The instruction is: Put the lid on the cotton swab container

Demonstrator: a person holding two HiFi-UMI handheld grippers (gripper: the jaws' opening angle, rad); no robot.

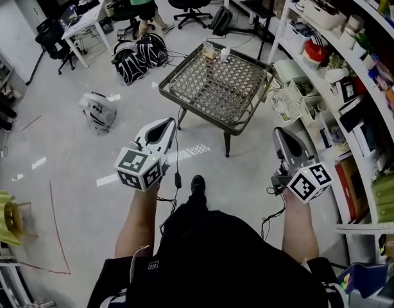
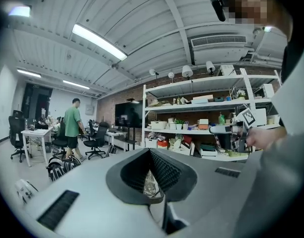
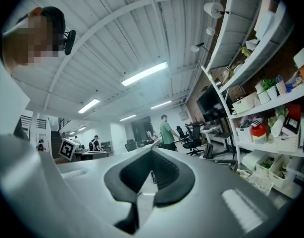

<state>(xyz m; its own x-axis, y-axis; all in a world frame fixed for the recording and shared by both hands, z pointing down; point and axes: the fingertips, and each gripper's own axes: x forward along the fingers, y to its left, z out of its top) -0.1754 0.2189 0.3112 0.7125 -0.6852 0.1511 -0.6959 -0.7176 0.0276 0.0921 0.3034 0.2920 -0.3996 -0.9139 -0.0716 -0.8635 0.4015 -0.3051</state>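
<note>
With my left gripper [image 1: 171, 123] and right gripper [image 1: 279, 133] both closed and empty, the likely cotton swab container [image 1: 225, 54] sits well ahead, between them.

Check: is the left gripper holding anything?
No, the jaws of the left gripper meet at the tips with nothing between them.

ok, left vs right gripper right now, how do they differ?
Left gripper leans right, its tip aimed at the table; right gripper points more straight ahead. Left hangs over open floor; right sits beside the shelves. Shared: both have jaws together with nothing between them, and both are short of the table.
</note>
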